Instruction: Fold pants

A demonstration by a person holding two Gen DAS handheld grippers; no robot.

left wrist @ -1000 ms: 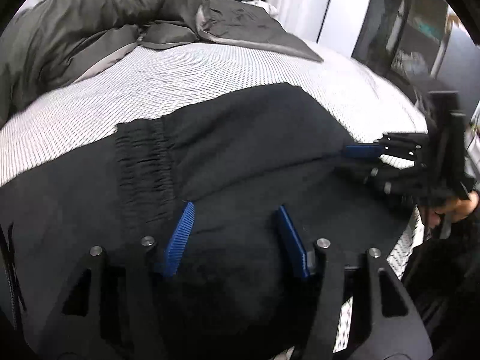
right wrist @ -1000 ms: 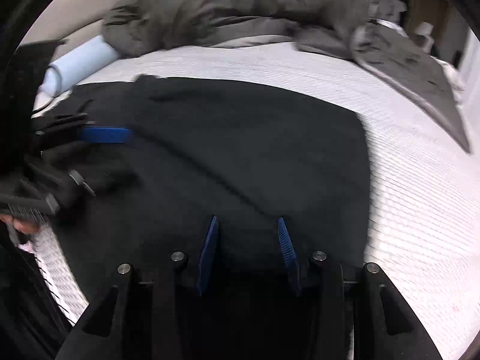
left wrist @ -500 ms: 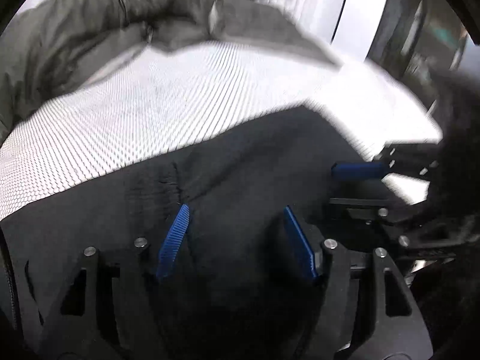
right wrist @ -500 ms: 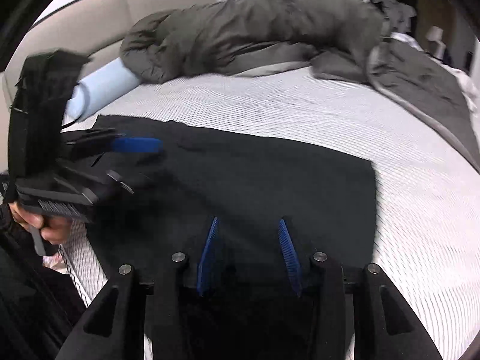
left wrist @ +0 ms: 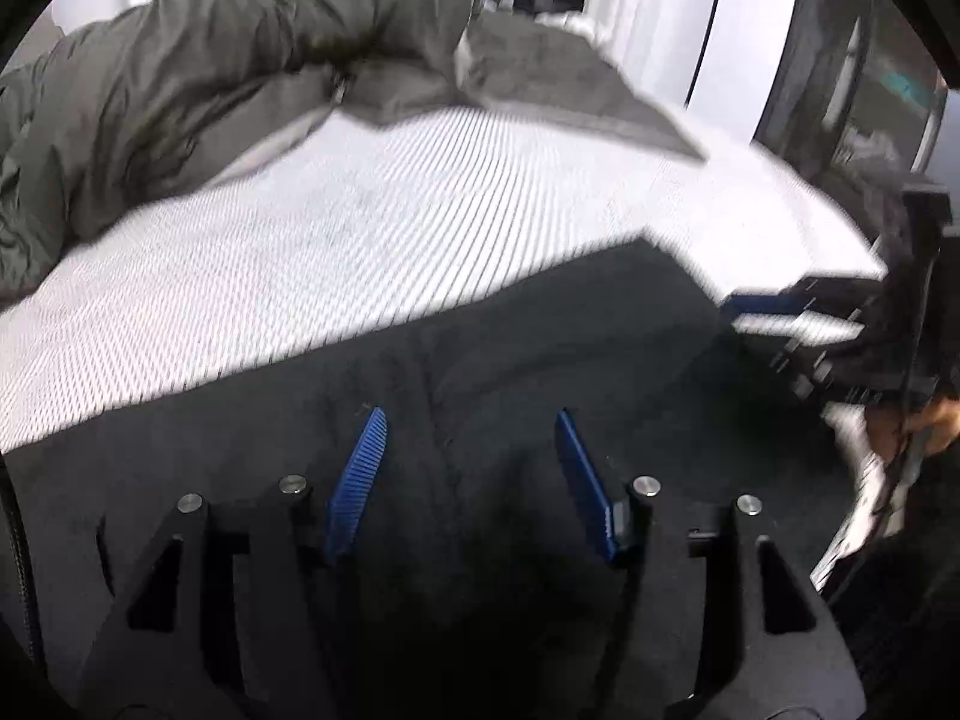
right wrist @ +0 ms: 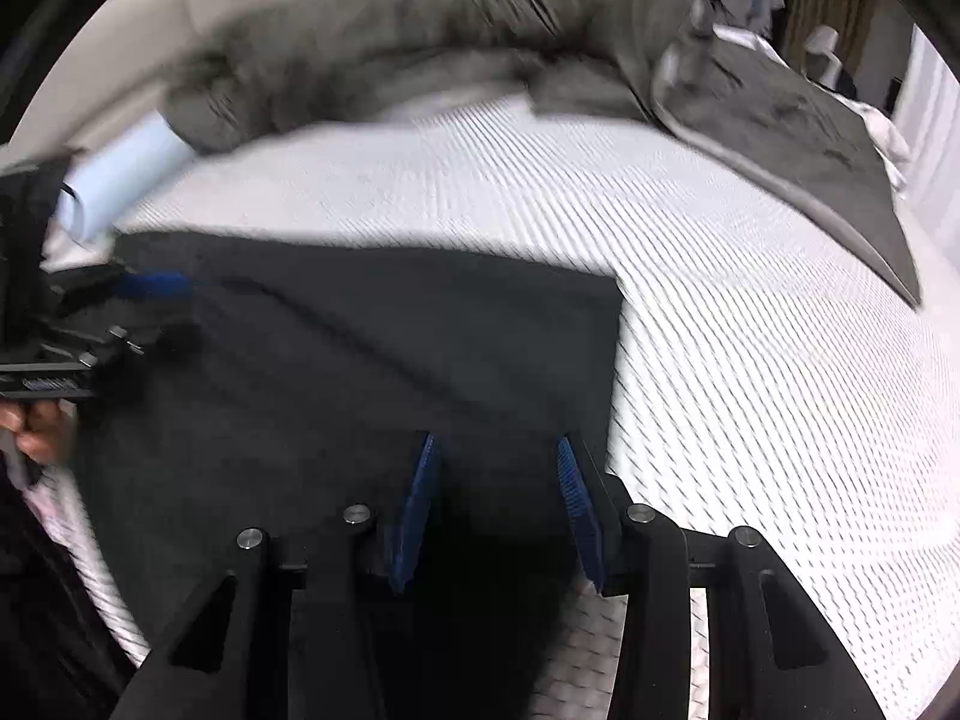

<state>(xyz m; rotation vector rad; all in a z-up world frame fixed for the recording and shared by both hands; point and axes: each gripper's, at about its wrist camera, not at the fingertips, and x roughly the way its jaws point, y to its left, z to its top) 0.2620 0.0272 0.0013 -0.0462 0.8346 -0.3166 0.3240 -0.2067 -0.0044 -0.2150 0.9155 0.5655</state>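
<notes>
Black pants (left wrist: 540, 360) lie flat on the white mattress (left wrist: 300, 252), folded into a rough rectangle (right wrist: 372, 360). My left gripper (left wrist: 471, 456) is open and empty over the pants' near part. My right gripper (right wrist: 495, 480) is open and empty over the pants' near right edge. In the left wrist view the right gripper (left wrist: 774, 324) shows at the far right by the pants' corner. In the right wrist view the left gripper (right wrist: 144, 306) shows at the far left over the pants.
A grey duvet (left wrist: 210, 72) is heaped along the back of the bed (right wrist: 450, 42). A light blue roll (right wrist: 120, 174) lies at the back left. The mattress's near edge (right wrist: 102, 594) drops off by my hands.
Both grippers have drawn back and risen from the pants. The cloth lies flatter and farther from the fingers, and more mattress shows. Both stay open.
</notes>
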